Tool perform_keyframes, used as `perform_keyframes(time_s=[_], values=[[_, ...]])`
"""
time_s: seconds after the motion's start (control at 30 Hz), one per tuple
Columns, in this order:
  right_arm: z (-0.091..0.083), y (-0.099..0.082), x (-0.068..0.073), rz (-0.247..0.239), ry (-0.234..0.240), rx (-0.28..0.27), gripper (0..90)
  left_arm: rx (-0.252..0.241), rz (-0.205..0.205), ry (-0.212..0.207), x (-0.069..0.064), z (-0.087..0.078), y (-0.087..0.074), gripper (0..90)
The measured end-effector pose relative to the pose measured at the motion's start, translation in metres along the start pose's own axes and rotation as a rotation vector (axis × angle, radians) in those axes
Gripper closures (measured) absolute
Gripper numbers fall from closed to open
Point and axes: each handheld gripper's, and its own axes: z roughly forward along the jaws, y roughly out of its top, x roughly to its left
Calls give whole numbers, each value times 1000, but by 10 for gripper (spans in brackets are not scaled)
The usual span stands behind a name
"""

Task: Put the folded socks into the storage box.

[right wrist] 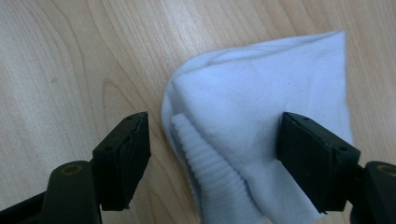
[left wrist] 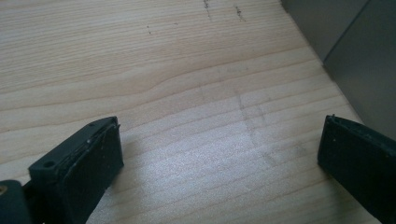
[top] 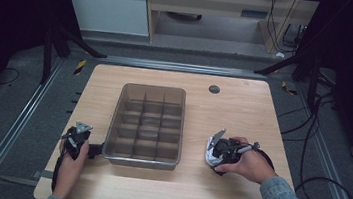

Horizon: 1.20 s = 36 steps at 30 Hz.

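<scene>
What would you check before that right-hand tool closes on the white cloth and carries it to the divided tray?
1. Right gripper open: ok, its fingers stand wide apart.
2. White cloth between those fingers: ok, a folded, ribbed part lies in the gap, though one finger sits over the cloth.
3. Cloth free on the table: ok, nothing rests on it.
4. Divided tray ready: cannot tell; its compartments look empty from the high view, but the walls are see-through and dim.
5. Left gripper out of the way: ok, open over bare wood beside the tray's near left corner.
</scene>
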Motion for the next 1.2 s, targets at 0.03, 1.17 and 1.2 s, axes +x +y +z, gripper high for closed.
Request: perform_keyframes(time_s=[0.03, 1.17, 1.2], values=[[1, 1, -1, -2, 2, 4, 247, 0, 1, -1, 0, 0, 0, 0], [-4, 5, -15, -28, -41, 44, 681, -1, 9, -8, -1, 0, 0, 0], [-6, 6, -16, -27, -35, 44, 682, -1, 9, -9, -1, 0, 0, 0]])
